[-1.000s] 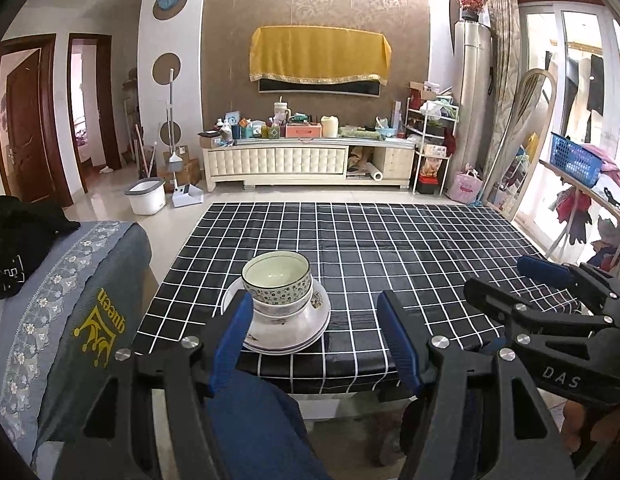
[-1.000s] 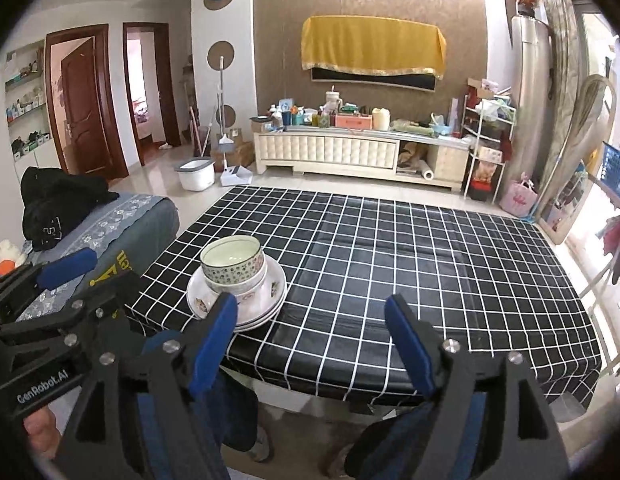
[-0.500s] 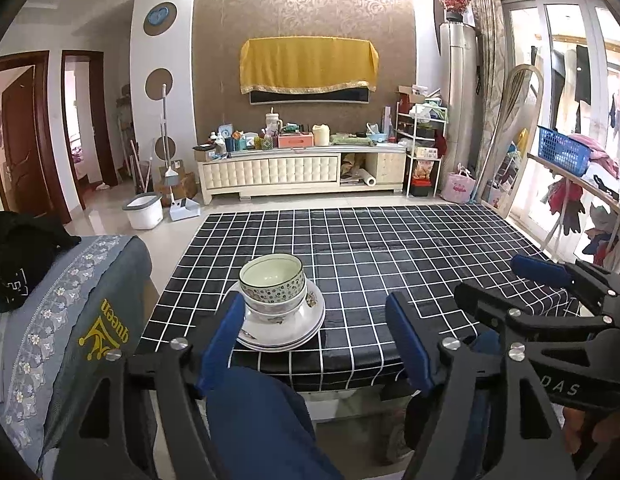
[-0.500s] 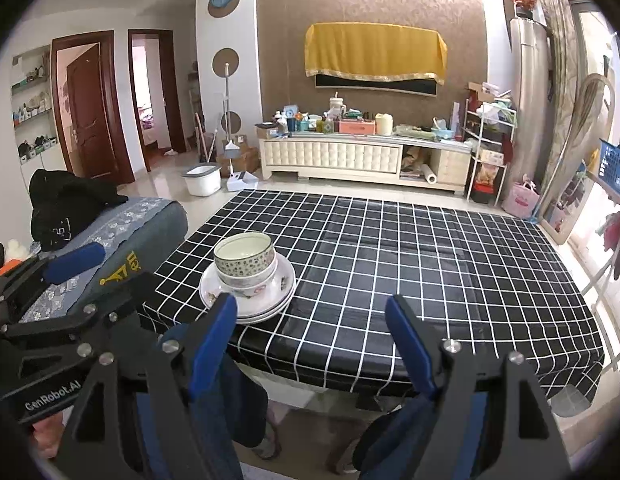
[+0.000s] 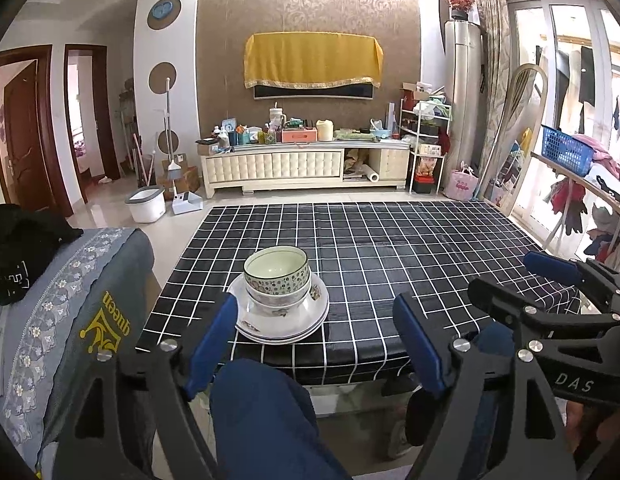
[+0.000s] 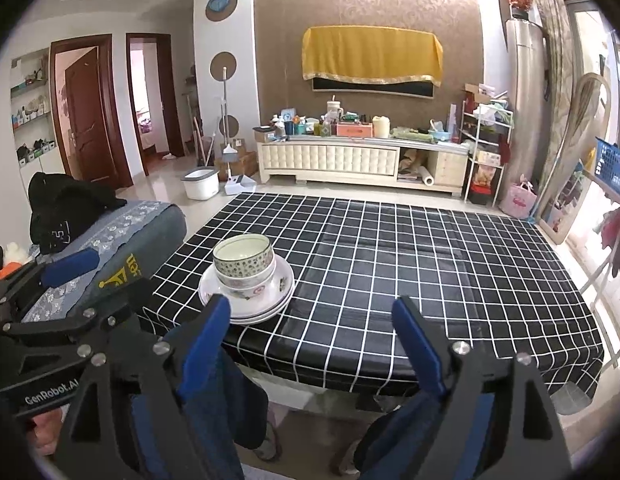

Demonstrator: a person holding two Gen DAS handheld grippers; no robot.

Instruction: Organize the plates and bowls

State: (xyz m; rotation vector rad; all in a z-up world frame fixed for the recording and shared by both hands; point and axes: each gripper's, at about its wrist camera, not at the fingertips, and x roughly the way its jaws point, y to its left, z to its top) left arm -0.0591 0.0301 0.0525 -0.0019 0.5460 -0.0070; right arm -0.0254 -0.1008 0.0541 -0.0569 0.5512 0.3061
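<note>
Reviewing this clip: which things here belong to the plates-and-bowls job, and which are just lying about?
Job:
- bowls, nested, top of the stack
- plates, stacked beneath them
- table bearing the stack
- left hand-held gripper and right hand-held gripper, both open, empty

Lying about:
- cabinet with clutter
- mop bucket
- blue basket
- black garment

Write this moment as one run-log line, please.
left gripper: open, empty | right gripper: open, empty | bowls stacked on plates | table
</note>
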